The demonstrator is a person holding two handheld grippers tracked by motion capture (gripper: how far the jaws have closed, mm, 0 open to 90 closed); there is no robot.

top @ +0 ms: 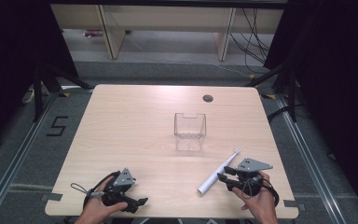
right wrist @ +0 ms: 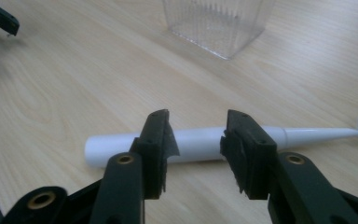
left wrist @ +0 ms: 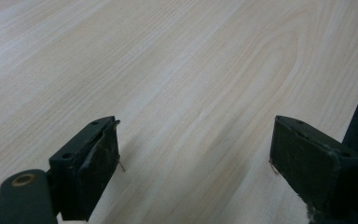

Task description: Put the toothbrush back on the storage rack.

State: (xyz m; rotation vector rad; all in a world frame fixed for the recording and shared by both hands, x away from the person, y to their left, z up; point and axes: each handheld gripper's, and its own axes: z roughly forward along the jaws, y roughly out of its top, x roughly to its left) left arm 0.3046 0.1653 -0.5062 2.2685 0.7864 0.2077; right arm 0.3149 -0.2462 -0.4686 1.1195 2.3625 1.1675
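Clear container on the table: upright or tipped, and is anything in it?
Upright and empty: the clear container stands on its base, open top upward; the white toothbrush lies outside it on the table.

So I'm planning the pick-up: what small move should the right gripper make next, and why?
Probably ease the right gripper forward and down until its open jaws straddle the handle of the white toothbrush, then close. The toothbrush lies flat on the table, just beyond the jaw tips and not yet between them. The clear container stands farther back, empty.
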